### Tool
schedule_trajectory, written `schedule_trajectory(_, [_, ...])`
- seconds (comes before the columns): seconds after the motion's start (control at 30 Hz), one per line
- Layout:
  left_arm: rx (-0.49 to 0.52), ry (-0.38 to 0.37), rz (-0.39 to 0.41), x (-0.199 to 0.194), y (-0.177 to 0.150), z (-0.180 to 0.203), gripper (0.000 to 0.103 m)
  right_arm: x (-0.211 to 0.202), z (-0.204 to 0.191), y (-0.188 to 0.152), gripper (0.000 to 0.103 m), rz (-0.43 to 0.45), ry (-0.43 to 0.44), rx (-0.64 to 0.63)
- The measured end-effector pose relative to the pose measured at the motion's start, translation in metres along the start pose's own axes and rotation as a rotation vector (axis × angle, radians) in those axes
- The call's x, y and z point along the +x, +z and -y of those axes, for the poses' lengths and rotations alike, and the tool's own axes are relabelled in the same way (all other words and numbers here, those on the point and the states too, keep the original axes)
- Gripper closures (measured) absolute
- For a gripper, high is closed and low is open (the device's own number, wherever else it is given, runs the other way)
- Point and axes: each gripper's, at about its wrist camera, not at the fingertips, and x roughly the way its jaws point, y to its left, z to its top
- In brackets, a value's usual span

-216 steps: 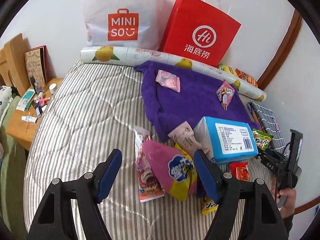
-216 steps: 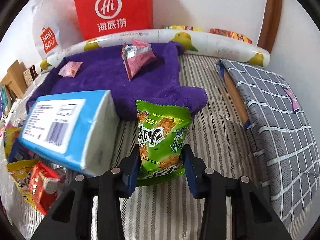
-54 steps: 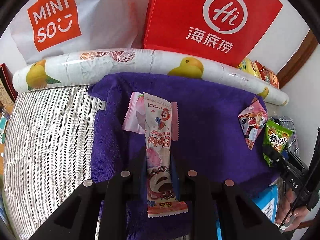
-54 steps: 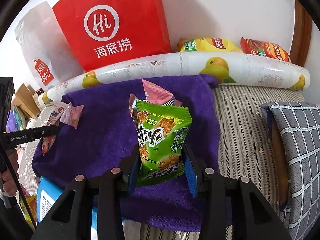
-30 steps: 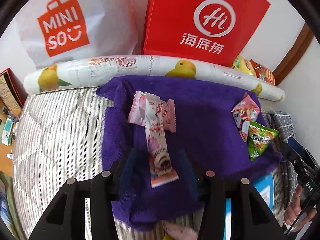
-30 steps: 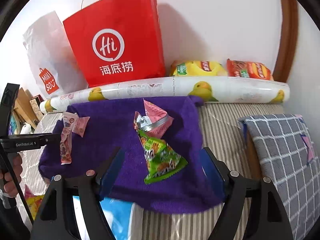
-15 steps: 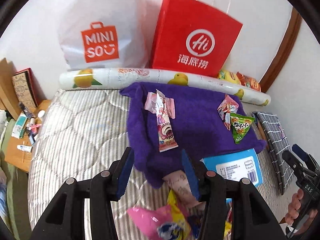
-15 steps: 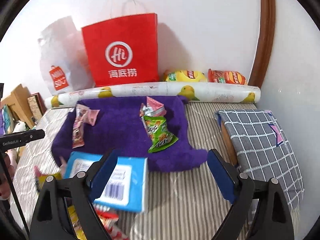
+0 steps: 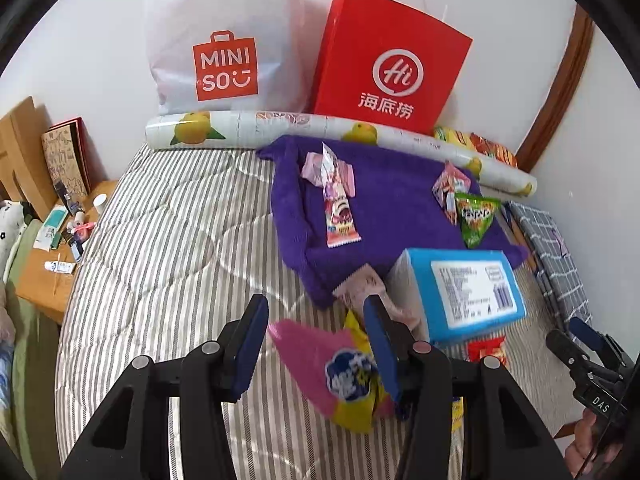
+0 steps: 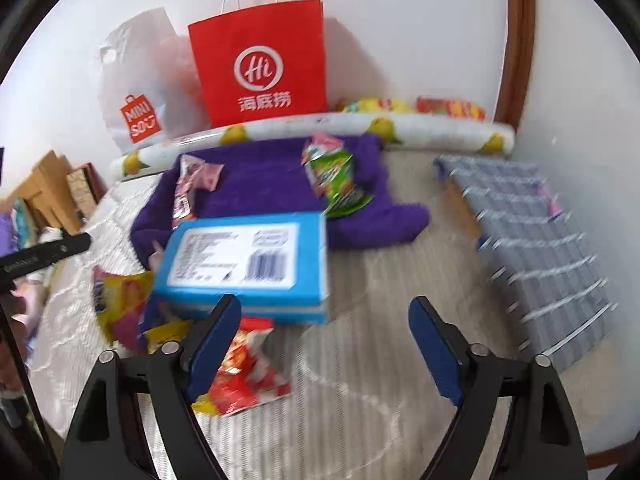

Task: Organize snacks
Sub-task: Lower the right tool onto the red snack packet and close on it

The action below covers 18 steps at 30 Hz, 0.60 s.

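The bed is viewed obliquely downward from both wrist views; the purple towel (image 9: pixel 384 200) (image 10: pixel 260 184) is shared at centre frame.

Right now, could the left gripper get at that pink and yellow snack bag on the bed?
Probably yes. The left gripper is open and empty, and the pink and yellow bag lies right under its fingers on the striped bed. Nothing lies on top of it; the blue box sits just beside it.
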Motion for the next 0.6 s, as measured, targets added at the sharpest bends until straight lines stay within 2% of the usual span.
schedule_trajectory(0.17, [-0.021, -0.014, 0.013, -0.003, -0.011, -0.002, 0.056, 0.007, -0.015, -0.013, 0.023, -0.036, 0.028, -0.013])
schedule_trajectory(0.33, [-0.007, 0.016, 0.017, -0.003, -0.018, -0.001, 0.055, 0.014, -0.033, -0.021, 0.023, -0.045, 0.02, -0.046])
schedule_trajectory(0.6, [0.01, 0.031, 0.039, -0.006, -0.022, -0.005, 0.055, 0.037, -0.043, -0.028, 0.023, -0.096, 0.038, -0.027])
